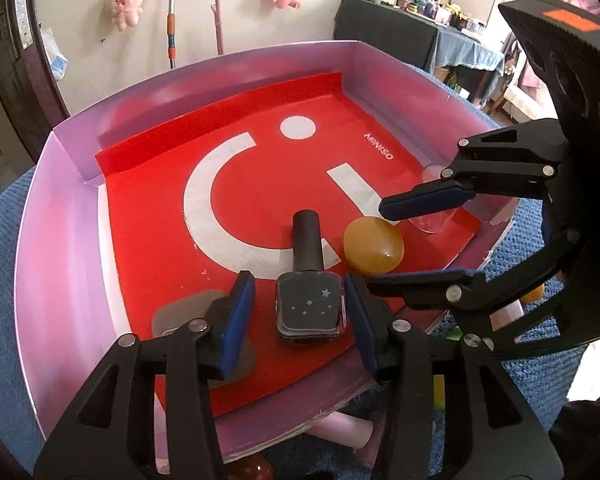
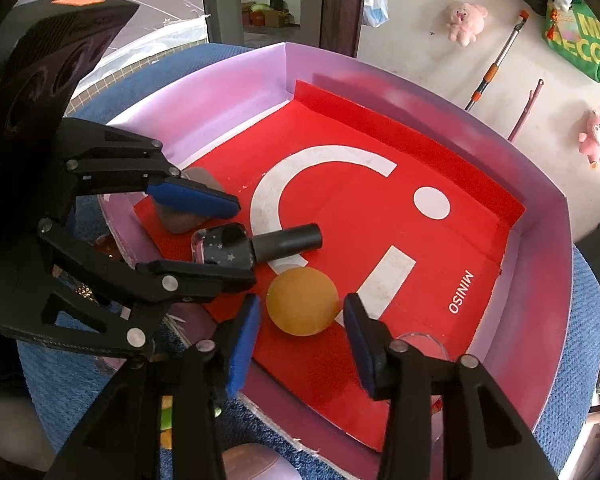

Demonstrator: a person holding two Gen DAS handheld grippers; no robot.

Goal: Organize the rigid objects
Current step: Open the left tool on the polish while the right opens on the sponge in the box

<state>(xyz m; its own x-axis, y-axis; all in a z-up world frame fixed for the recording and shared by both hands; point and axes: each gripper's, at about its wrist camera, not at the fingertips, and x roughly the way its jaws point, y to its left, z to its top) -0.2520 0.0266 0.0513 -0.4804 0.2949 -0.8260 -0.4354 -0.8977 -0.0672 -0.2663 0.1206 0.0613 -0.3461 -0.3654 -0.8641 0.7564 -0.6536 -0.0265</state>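
Note:
A dark nail polish bottle with small stars lies on its side on the red liner of a purple box. My left gripper is open around its glass body, with a gap at the left pad and the right pad close beside it. An orange ball rests just right of the bottle's cap. My right gripper is open around the ball, both blue pads a little off it. In the right wrist view the left gripper straddles the bottle.
A flat grey stone lies in the box under my left finger. A clear round dish sits by the box's right wall. The box stands on blue cloth. A pink object and another orange piece lie outside its near edge.

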